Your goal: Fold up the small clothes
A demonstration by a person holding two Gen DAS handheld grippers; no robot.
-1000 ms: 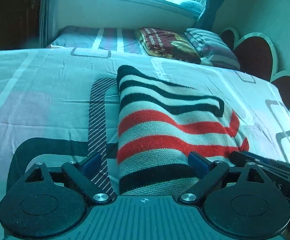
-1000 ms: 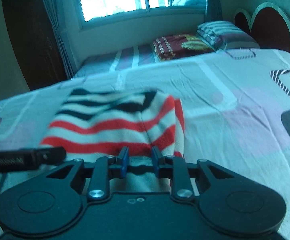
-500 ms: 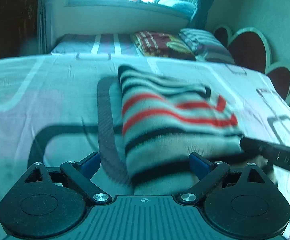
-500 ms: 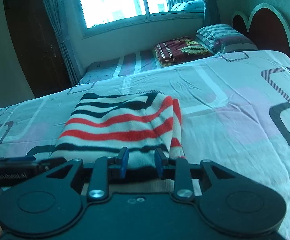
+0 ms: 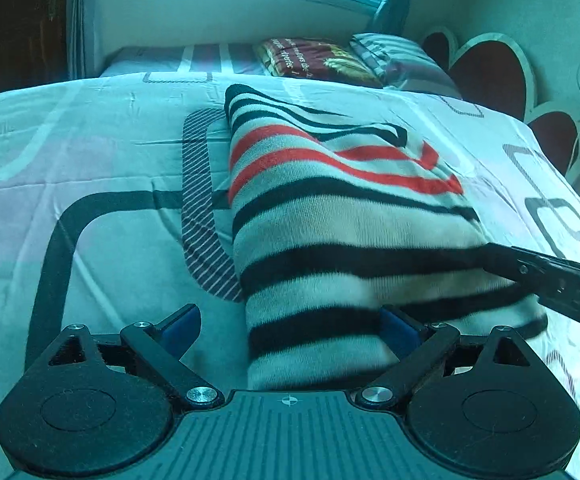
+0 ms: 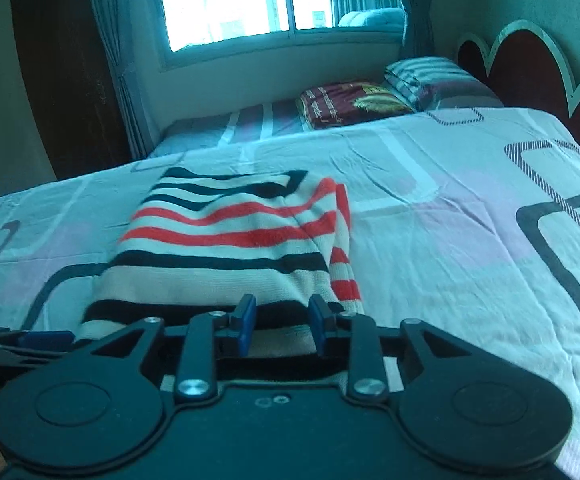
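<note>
From your left wrist camera, your left gripper [image 5: 290, 330] has its fingers spread wide: one blue pad [image 5: 182, 326] sits over the bedsheet [image 5: 90, 152], the other is partly buried against the near end of the striped sweater [image 5: 330, 216]. The sweater lies folded on the sheet, stretching away from you, black and red bands across pale knit, its near hem running in between your fingers. You cannot tell whether the pads actually press the fabric. Your right gripper [image 5: 546, 276] comes in from the right edge as a dark bar touching the sweater's right side. Beyond the sheet lie a dark red cushion [image 5: 318, 58] and a striped pillow [image 5: 394, 54], with a heart-shaped headboard [image 5: 490, 68] to the right.

From your right wrist camera, your right gripper [image 6: 282, 328] has its fingers set a little apart, with the near right corner of the sweater [image 6: 230, 236] lying between the blue pads [image 6: 246, 324]; whether they bite the cloth is unclear. The sweater rests flat on the sheet [image 6: 450, 240], a folded edge along its right side. Your left gripper [image 6: 30, 340] shows low at the left edge beside the hem. A window [image 6: 274, 0] with curtains [image 6: 118, 60] stands behind the bed.
</note>
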